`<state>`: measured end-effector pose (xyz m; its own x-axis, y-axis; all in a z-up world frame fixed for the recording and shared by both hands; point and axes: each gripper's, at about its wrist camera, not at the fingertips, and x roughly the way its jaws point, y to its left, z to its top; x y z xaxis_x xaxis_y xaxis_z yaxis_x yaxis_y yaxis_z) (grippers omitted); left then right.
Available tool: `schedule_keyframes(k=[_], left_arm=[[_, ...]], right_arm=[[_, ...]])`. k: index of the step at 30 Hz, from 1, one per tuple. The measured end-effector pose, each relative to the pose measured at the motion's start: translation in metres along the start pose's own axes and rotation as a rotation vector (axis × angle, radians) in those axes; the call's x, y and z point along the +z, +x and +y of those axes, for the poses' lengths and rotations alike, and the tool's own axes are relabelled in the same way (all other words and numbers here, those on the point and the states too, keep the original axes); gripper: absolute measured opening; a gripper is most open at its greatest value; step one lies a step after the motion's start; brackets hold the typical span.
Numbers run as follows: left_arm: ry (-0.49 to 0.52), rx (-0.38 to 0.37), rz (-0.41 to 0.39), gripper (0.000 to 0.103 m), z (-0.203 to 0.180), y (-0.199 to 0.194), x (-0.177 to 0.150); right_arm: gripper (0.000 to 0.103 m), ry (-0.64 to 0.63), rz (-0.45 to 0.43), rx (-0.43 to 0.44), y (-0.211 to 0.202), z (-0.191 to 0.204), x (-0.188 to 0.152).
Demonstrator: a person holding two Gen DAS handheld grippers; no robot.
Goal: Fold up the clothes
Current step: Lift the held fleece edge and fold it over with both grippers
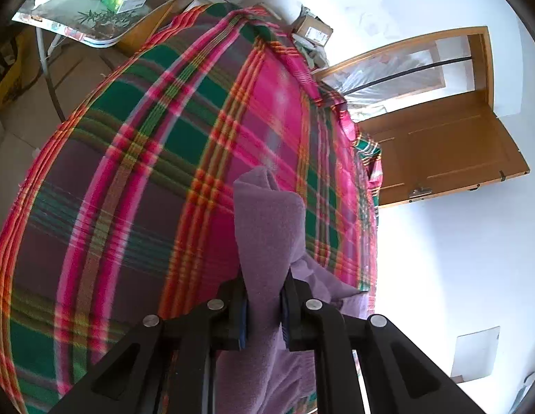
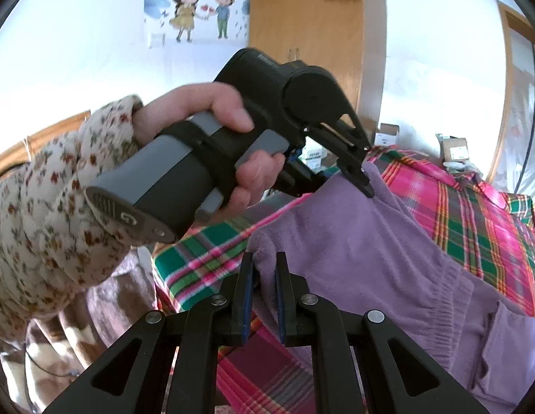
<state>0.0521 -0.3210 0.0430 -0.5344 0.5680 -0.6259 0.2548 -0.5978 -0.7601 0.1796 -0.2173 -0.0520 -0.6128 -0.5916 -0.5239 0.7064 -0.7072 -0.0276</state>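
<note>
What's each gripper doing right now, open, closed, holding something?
Left gripper: closed on the purple garment.
Right gripper: closed on an edge of the same purple garment.

light: bright daylight, walls [image 1: 439, 276] blown out | blur: slight (plaid blanket [image 1: 129, 172]) | edges: fisheye-bent, dark corners
</note>
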Motion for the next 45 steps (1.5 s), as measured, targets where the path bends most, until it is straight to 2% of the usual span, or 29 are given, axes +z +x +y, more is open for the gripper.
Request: schedule_keyframes(k=[15, 26, 35, 45], left_arm=[[0.106, -0.061, -0.024, 0.014, -0.083, -0.006, -0.017], [0.154, -0.103, -0.011, 0.014, -0.133, 0.009, -0.032], [0.196, -0.127, 0.031, 0.014, -0.174, 0.036, -0.046], [0.233, -0.118, 0.086, 0.014, -0.210, 0.076, -0.059]], right_arm=[[0.012, 0.072, -0.178, -0.048, -0.082, -0.032, 0.009], [0.012, 0.151, -0.256, -0.102, -0.135, -0.059, -0.001], [0.012, 0.226, -0.298, -0.147, -0.171, -0.087, -0.015], [0.012, 0.307, -0.312, -0.192, -0.199, -0.121, -0.035]])
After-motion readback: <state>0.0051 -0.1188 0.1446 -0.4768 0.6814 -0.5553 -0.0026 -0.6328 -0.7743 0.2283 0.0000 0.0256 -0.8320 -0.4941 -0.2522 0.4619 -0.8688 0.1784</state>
